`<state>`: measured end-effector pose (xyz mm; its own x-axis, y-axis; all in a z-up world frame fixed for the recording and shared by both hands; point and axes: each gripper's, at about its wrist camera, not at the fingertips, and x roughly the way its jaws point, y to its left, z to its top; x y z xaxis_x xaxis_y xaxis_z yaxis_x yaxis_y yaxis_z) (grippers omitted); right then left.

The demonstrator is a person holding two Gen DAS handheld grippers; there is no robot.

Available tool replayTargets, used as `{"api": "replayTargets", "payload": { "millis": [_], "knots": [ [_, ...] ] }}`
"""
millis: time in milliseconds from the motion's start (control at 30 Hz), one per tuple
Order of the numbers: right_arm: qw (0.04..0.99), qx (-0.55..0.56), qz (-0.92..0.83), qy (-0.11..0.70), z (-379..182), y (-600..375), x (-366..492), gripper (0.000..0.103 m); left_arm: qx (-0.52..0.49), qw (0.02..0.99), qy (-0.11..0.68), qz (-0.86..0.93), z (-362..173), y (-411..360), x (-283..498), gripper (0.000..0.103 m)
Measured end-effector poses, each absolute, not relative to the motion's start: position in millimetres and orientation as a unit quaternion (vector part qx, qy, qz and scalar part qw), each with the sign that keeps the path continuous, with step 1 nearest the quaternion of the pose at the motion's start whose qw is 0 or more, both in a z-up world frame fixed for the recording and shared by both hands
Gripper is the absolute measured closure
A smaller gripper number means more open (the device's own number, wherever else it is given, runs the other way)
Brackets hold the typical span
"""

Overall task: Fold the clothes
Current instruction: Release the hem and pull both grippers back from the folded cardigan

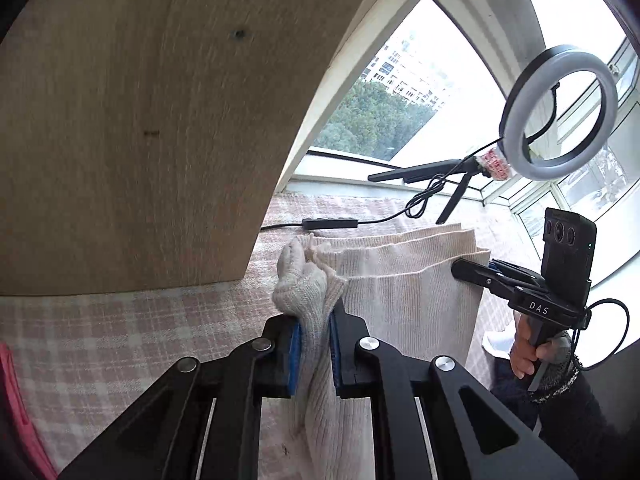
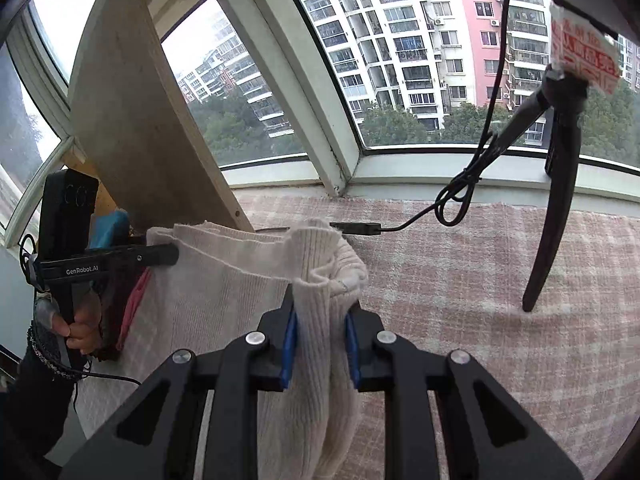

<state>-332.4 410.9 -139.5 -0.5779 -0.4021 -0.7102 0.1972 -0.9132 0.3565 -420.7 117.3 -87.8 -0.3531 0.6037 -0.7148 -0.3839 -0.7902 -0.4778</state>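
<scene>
I have the cream knit garment point(image 1: 408, 280) pinched in both tools, left tool point(image 1: 314, 344) and right tool point(image 2: 320, 344) (at my 3 o'clock), hanging stretched above the checked cloth point(image 2: 480, 280) for folding.

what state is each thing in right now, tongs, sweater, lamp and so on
left tongs: shut on the cream knit sweater
right tongs: shut on the cream knit sweater
cream knit sweater: lifted, stretched between both tongs, hanging in folds
ring light: on its tripod, appears unlit
ring light cable: looped, trailing on the checked cloth
wooden board: upright, leaning by the window
</scene>
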Motion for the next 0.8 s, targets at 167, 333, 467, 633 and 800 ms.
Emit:
{"api": "replayTargets", "payload": {
  "millis": [167,333,467,633,800],
  "knots": [
    [0.173,0.349,-0.919,-0.065,-49,397,-262,0.083,-0.391,0.329,-0.073,0.856,8,98,-357,0.093],
    [0.155,0.327,-0.932,-0.032,-39,383,-169,0.083,-0.373,0.345,-0.022,0.861,12,97,-261,0.093],
    [0.133,0.391,-0.911,-0.012,-105,373,-96,0.076,-0.451,0.364,0.008,0.815,-59,107,-184,0.088],
    [0.101,0.561,-0.821,-0.027,-214,380,-20,0.072,-0.583,0.375,-0.009,0.721,-147,99,-104,0.085],
    [0.102,0.516,-0.848,-0.066,-172,404,6,0.072,-0.566,0.352,-0.011,0.746,-135,79,-87,0.085]
  ]
}}
